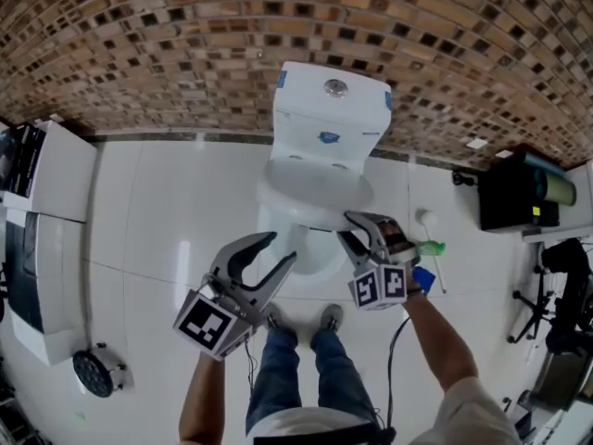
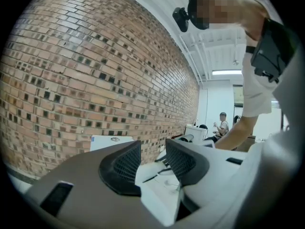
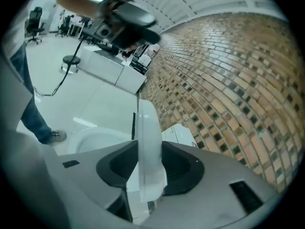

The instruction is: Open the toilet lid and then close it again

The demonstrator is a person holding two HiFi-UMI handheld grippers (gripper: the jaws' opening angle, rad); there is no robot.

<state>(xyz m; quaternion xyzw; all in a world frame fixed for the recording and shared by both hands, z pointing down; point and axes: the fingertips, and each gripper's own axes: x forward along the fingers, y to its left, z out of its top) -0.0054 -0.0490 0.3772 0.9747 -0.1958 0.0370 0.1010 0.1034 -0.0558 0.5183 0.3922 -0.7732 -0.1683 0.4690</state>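
Bathroom corner: brick wall (image 1: 139,35) behind, white tile floor (image 1: 167,202).

Toilet stands against the wall, with the tank (image 1: 332,123) at the back and a round flush button (image 1: 335,88) on top of it.

Lid (image 1: 313,185): partly raised. Its front edge is off the bowl (image 1: 306,253) and it does not lean on the tank. In the right gripper view the lid (image 3: 148,142) runs edge-on straight up the middle, with the open bowl (image 3: 93,140) on one side and the tank (image 3: 183,135) on the other.

Right gripper (image 1: 346,227): at the lid's front edge, right of centre, angled downward. In its own view the right gripper (image 3: 148,168) has both dark pads clamped on the lid's rim, one on each face. Firm grasp, with the lid filling the gap.

Left gripper (image 1: 283,248): in front of the bowl on the left side, near it but not touching, pointing roughly level toward the wall. In its own view the left gripper (image 2: 152,162) has its jaws spread with nothing between the pads. Only the tank (image 2: 112,141), the wall (image 2: 95,80) and floor show beyond them.

The person stands close in front of the toilet, with shoes (image 1: 331,318) just short of the bowl.

Surroundings:
- White cabinet (image 1: 56,179) well to the left.
- Black box (image 1: 510,193) to the right, by the wall.
- Small green item (image 1: 431,247) on the floor just right of the right gripper. Cannot tell what it is.
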